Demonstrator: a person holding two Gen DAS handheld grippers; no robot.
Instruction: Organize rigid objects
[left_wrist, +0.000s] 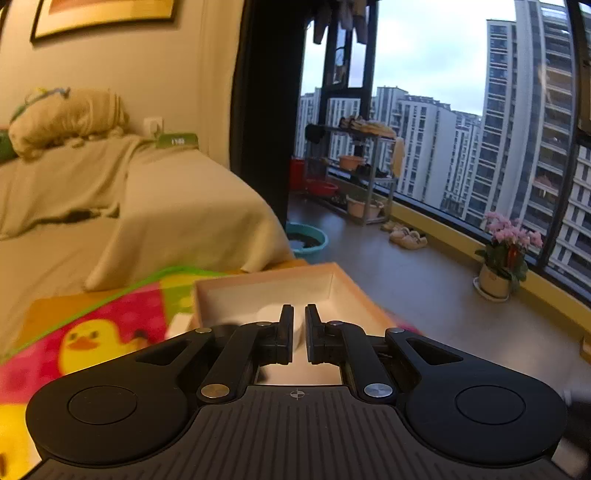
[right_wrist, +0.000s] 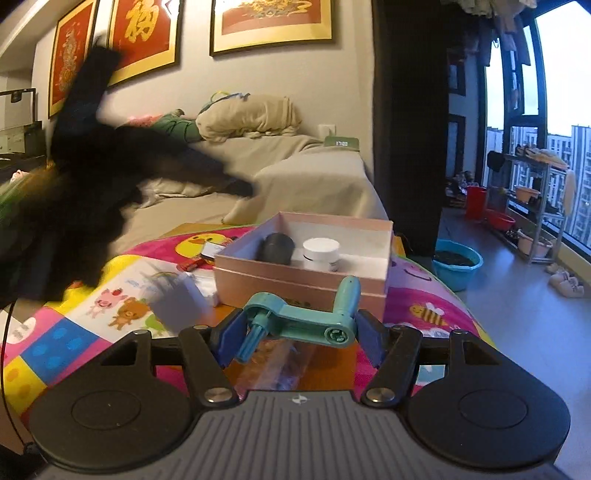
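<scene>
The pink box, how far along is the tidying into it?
Done: the pink box already holds a dark round object and a white jar.
In hand: the right gripper is clamped on a teal crank handle just short of the box. The left gripper is shut and empty.
Left: a small red item and a blurred grey piece lie on the mat.

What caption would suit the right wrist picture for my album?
Right gripper clamps a teal plastic crank-shaped tool before a pink cardboard box holding a white round jar and dark cylinder.
</scene>
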